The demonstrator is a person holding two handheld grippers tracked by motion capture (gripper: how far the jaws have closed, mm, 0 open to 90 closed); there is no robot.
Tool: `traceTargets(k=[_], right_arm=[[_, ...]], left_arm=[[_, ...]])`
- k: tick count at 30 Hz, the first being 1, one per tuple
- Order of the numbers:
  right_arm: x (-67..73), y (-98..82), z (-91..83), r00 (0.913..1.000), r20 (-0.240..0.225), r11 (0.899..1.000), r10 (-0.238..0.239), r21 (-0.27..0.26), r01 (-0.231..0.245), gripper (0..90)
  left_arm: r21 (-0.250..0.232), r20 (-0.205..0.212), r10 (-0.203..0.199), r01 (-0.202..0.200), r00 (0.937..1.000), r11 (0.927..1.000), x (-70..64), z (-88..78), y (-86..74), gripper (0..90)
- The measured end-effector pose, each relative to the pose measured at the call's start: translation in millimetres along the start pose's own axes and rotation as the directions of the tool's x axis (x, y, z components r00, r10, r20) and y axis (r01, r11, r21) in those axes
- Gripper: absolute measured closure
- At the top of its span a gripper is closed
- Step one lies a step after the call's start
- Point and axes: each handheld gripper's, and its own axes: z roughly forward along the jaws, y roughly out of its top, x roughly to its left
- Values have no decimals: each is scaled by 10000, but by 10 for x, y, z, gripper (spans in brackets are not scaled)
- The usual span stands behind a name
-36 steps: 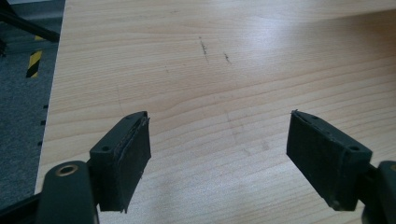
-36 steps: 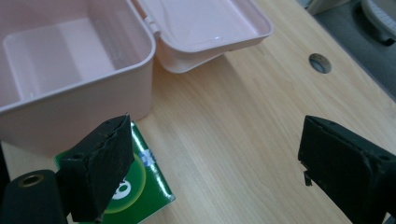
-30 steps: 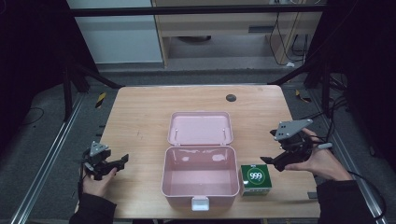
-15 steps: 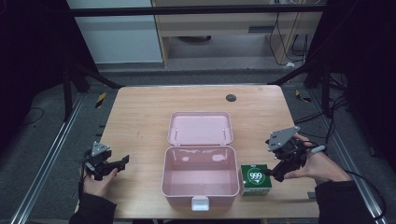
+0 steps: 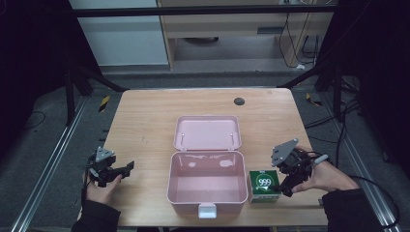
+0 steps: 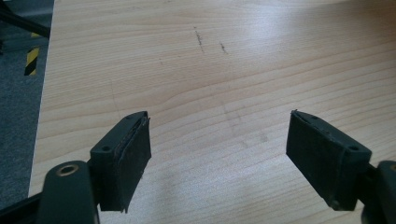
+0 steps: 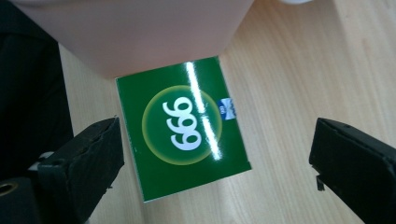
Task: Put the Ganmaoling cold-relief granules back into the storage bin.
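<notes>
Surface (image 5: 145, 121): pale wood, fine straight grain, a few faint dark scuffs; takes the middle of the high view. Pink box (image 5: 205, 187): smooth plastic, rounded corners, lid (image 5: 208, 132) laid open flat behind it, white latch at its near wall; centre of frame, interior bare. Green carton (image 5: 265, 185): small, square-faced, glossy card, white "999" inside a yellow-green ring; flat on the surface, lower right of centre, just beside the box's right wall. Right tool (image 5: 281, 186): over the carton's right edge, black flat pads spread wide, carton below and between them, not gripped. Left tool (image 5: 126, 167): lower left, jaws wide apart, holding nothing.
</notes>
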Motion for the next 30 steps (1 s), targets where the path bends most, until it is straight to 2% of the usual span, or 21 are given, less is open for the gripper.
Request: traceTargets(k=[14,22,30], right_arm=[[40,-53,235,9990,-426,9994,-140,298,153,41],[50,-50,401,9967,-766,9969,-278,712,333,51],[53,-72,513,9947,-948,9955,-386,824,465,52]], left_arm=[[24,3,73,-73,10000,10000,-12,14,-7,211],[111,37,168,-169,9999,9998,-13,13,-10,210],[69,61,201,-201,9998,9998,-21,12,-12,210]])
